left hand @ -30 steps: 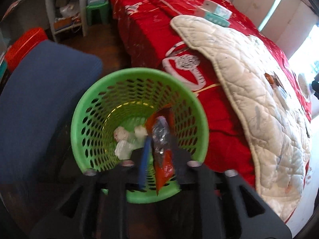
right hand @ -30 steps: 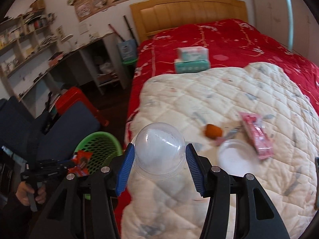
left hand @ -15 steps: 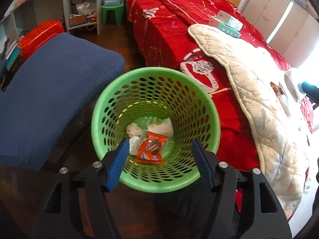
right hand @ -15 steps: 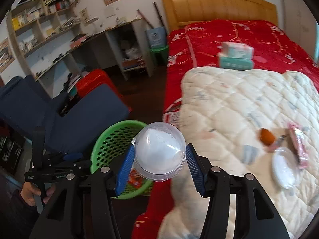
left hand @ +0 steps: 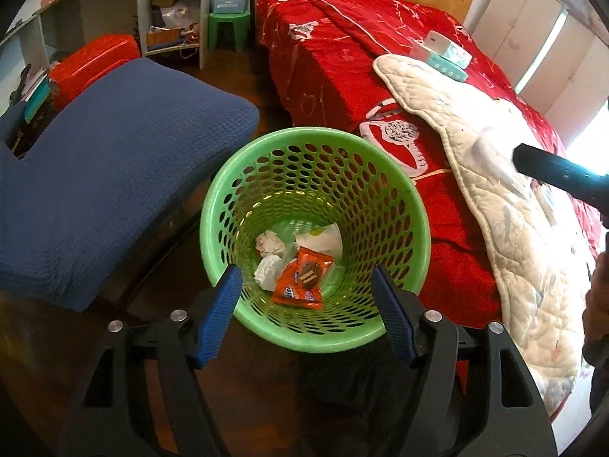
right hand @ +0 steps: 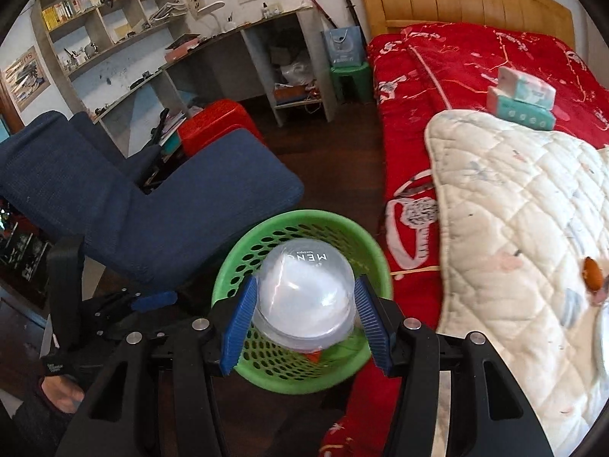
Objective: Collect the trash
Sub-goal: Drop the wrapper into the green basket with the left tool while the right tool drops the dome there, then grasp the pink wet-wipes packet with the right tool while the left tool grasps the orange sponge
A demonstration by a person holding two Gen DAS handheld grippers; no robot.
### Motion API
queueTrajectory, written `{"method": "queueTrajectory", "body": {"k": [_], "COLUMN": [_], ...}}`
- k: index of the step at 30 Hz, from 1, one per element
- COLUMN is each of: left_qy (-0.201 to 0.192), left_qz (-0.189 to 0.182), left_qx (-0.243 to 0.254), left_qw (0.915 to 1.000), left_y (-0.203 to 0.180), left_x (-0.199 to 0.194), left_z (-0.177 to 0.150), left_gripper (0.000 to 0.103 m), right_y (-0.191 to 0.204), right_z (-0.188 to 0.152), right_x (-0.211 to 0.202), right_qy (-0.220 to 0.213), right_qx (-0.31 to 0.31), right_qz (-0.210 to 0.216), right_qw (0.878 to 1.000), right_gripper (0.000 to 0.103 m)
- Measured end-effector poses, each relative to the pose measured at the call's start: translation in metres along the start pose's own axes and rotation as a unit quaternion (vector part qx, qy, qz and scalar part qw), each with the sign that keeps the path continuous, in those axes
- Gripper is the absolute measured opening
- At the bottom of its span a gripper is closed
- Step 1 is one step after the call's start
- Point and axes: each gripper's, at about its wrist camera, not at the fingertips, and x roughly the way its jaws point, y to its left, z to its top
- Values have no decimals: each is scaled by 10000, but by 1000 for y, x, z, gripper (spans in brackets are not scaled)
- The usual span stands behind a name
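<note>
Right now the right gripper (right hand: pixel 303 318) has its blue-padded fingers (right hand: pixel 239 321) clamped on a clear domed plastic lid (right hand: pixel 304 301), one pad at 9 o'clock of the dome and one at 3 o'clock. Lid hangs directly over the mouth of the green perforated plastic wastebasket (right hand: pixel 251 255), not touching it as far as can be told.

Left gripper (left hand: pixel 306 293) is held above the same green basket (left hand: pixel 399 205) w/ fingers (left hand: pixel 220 316) wide apart, nothing between them. Down at the basket bottom: an orange snack wrapper (left hand: pixel 302 280) near centre, two crumpled white paper wads (left hand: pixel 268 255) at its 9–10 o'clock, and a white paper scrap (left hand: pixel 323 238) at its 12–1 o'clock.

Basket stands on the dark wood floor (left hand: pixel 243 365), between a navy blue fabric chair (left hand: pixel 114 167) at 9 o'clock and a bed w/ a red patterned bedspread (left hand: pixel 342 57) at 3 o'clock. A cream quilted blanket (right hand: pixel 514 209) lies over the bed's near part; stacked tissue packs (right hand: pixel 523 99) sit past its far edge, approx 1 o'clock from the basket in the right wrist view. A small brown-orange item (right hand: pixel 593 273) rests on the blanket at the far right; can't tell what it is.
</note>
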Motion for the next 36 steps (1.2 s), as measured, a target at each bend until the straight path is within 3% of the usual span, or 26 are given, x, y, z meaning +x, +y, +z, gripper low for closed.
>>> {"method": "queueTrajectory", "body": {"k": [7, 15, 25, 36], "left_qy": [-52, -126, -65, 25], "left_qz": [44, 17, -222, -462], "left_qx": [-37, 135, 482, 966], "left_qw": [10000, 9998, 9986, 9942], "left_y": [3, -15, -63, -130], "left_x": [-5, -6, 4, 16], "left_z": [-2, 2, 11, 30], "left_gripper": [72, 74, 74, 74], "right_y": [2, -27, -104, -210], "right_z": [0, -11, -32, -54], "right_x": [7, -23, -75, -131], "right_qy": [73, -90, -306, -442], "right_qx": [104, 238, 731, 1231], "right_qz": [54, -224, -841, -1681], "right_qw": [9999, 9994, 9933, 9770], "right_gripper": [56, 65, 76, 90]}}
